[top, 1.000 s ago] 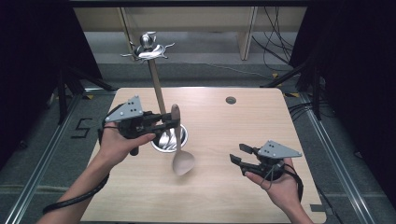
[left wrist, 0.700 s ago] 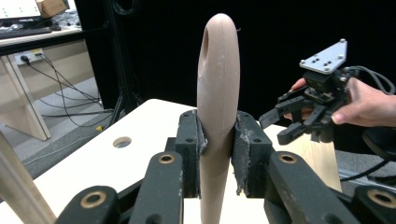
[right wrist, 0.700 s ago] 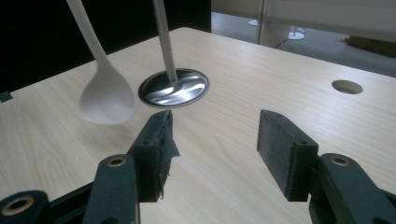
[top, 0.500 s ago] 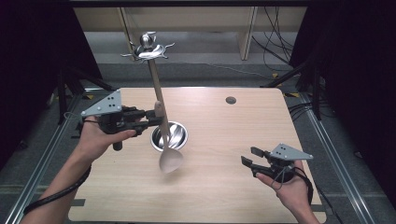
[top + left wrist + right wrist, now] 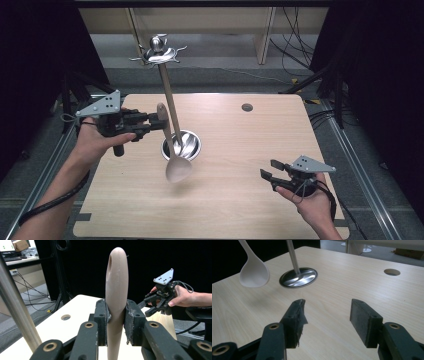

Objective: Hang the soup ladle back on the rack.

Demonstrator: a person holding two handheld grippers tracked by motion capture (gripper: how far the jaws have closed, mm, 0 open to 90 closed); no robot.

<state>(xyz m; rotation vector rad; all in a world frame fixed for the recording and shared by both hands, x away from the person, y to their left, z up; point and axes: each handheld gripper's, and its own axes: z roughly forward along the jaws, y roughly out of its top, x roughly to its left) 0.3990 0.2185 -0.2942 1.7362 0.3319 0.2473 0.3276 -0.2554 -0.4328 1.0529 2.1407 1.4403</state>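
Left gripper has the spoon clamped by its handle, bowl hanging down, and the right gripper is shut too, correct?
Not quite. The right gripper is open, jaws apart over bare table, as the right gripper view shows. The left gripper does clamp the spoon by its handle, bowl down.

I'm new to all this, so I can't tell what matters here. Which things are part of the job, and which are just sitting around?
In use:
- beige spoon, clamped at its handle and hanging bowl-down above the table
- left gripper, holding it
- metal stand with hooks on top, right beside the spoon

Just there:
- right gripper, open and empty
- round hole in the wooden table
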